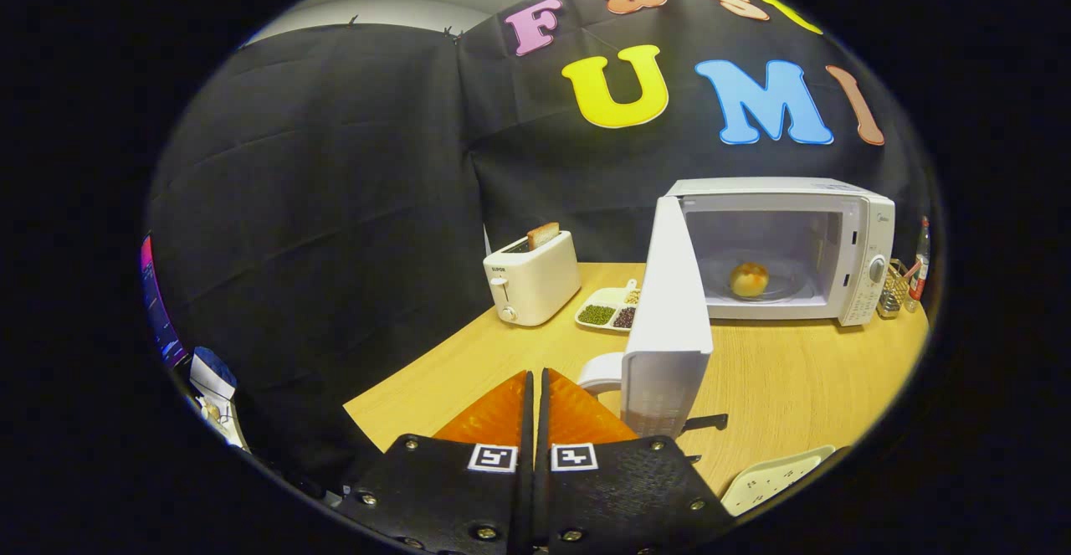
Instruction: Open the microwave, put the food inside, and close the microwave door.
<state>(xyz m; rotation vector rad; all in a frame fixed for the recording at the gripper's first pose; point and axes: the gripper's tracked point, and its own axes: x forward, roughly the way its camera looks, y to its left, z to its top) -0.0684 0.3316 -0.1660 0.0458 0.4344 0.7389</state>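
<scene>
With the bun [748,280] already inside the microwave [862,245], our hand-held gripper [536,396], clenched on nothing, sits left of the open door [669,321], which juts edge-on toward us.

- The table [778,379] looks like pale wood with a fine straight grain and a smooth, faintly satin finish.
- The microwave [862,237] has a smooth white casing that reads as plastic or painted metal, lightly glossy; its open door [669,321] has the same sheen, with a ribbed patch low on the inner face.
- The food [749,280] inside has a soft, matt, bread-like skin.
- The toaster [533,279] has a smooth, cream, plastic-looking shell.
- The sectioned tray [604,304] looks like smooth white plastic or ceramic, holding grainy dry contents.
- The booth wall [335,203] is matt black cloth, creased.
- The gripper [536,392], fingers closed together, has textured pads.
</scene>
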